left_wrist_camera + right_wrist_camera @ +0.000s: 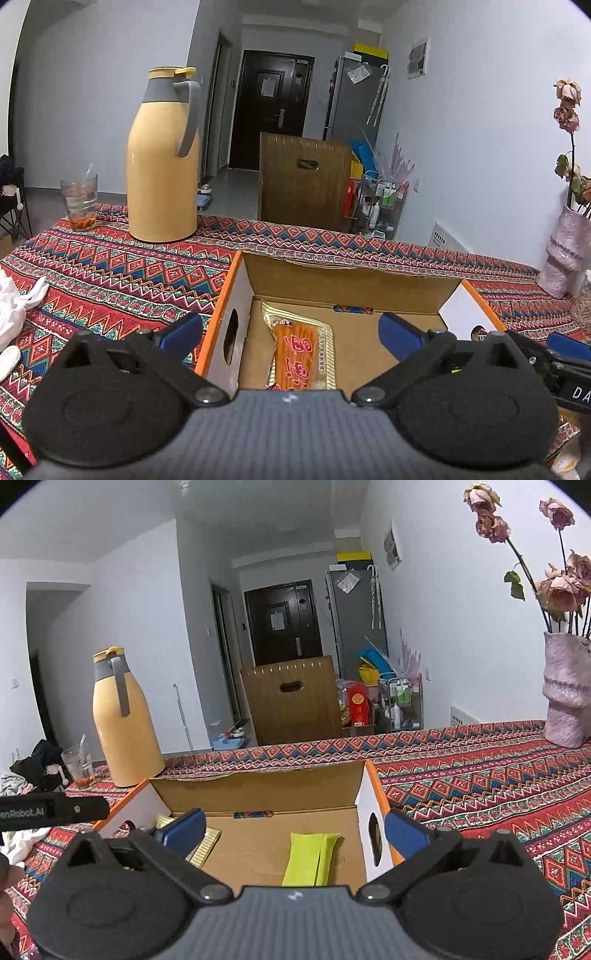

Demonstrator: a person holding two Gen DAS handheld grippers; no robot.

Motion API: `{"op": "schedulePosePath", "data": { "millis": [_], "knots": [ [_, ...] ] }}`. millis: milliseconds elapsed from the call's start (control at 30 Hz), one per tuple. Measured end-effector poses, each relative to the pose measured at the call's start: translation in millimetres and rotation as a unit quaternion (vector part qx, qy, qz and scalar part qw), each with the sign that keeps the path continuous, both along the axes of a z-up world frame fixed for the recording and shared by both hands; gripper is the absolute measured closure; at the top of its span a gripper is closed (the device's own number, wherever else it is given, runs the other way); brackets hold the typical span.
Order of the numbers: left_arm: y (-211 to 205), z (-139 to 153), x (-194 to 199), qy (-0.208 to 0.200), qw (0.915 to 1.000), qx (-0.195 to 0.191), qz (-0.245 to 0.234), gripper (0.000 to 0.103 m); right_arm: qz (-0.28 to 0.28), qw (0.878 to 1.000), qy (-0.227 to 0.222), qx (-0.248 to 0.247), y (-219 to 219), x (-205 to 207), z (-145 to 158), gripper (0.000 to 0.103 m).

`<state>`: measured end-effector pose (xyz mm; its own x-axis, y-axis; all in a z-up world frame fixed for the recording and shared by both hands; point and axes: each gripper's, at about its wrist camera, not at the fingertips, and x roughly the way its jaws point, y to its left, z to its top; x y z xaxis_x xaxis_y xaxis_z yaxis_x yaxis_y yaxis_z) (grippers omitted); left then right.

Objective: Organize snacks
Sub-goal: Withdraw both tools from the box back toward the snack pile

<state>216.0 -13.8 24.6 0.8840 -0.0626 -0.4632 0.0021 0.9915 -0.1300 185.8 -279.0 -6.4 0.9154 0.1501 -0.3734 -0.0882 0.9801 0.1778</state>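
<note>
Patterned red cloth [122,273] covers the surface; a cardboard box [332,280] with orange-edged flaps stands open on it, directly ahead of both cameras.

Nearest: left gripper [290,334], jaws spread wide, nothing between the blue pads; it hangs over the box's left end. Right gripper [293,830] likewise spread and empty, over the box's right end, one pad outside the right wall.

On the box floor, left end: an orange snack packet [301,356], flat, clear-and-gold wrapper, red characters, long thin sticks inside. Right end: a green snack packet [312,858], flat, plain lime wrapper, back seam up, no print visible. The two lie well apart. A gold-edged corner [207,847] shows at the left of the right view, probably the orange packet.

Handling, judged: both light, film slick and crinkly. Orange packet's sticks likely brittle, so pinch across the sealed end, not mid-body. Green packet looks soft; take by the seam fin or a short end. Both lie flat on cardboard, so an edge is hard to get under.

Farther on the cloth: glass [79,203] with red residue, tall yellow flask [162,158], pink vase [567,690] of dried roses at the right. Beyond the surface: wooden chair back [304,177], dark door [271,107].
</note>
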Motion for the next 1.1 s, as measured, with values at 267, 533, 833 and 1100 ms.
{"op": "schedulePosePath", "data": {
  "millis": [267, 533, 833, 1100],
  "knots": [
    [-1, 12, -12, -0.019, 0.9998, 0.001, 0.000, 0.000, -0.004, 1.000, -0.024, -0.004, -1, -12, 13, 0.000],
    [-4, 31, -33, -0.038, 0.9992, 0.009, -0.002, 0.000, -0.008, 0.999, -0.044, -0.014, -1, -36, 31, 0.000],
    [-2, 43, -68, -0.049, 0.9985, 0.022, -0.010, 0.000, -0.006, 0.998, -0.055, -0.022, 2, -72, 41, 0.000],
    [2, 35, -98, -0.034, 0.9984, 0.039, -0.023, 0.000, -0.005, 0.997, -0.061, -0.036, 2, -110, 42, 0.000]
  ]
}}
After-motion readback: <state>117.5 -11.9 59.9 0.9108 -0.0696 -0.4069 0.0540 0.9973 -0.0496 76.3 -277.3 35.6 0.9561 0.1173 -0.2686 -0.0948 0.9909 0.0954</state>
